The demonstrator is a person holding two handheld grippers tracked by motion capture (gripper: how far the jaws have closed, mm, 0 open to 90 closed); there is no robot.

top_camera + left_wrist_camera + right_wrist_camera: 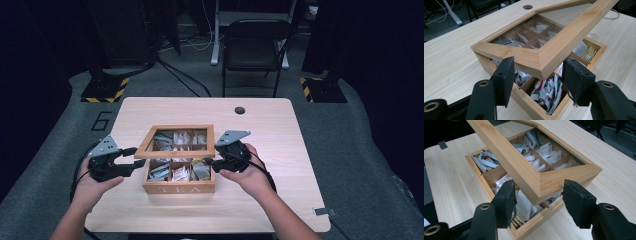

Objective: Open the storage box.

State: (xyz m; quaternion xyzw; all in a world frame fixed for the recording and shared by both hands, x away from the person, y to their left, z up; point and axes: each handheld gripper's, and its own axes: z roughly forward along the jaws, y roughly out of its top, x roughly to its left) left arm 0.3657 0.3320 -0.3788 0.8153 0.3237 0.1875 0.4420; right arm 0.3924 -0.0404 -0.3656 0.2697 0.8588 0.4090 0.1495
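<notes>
Claws [131,159] [209,161] flank the square glass-paned wooden lid [175,141].

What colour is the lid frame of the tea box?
Light honey-coloured wood, around a clear pane; the lid frame shows best in the left gripper view.

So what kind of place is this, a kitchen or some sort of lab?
Most likely a lab or recording studio, not a kitchen: dark curtains ring the table, stand bases carry yellow-black hazard tape, and cables run across the grey carpet by a folding chair.

Tea bags [549,156] in box [178,188] on table [280,145]
</notes>
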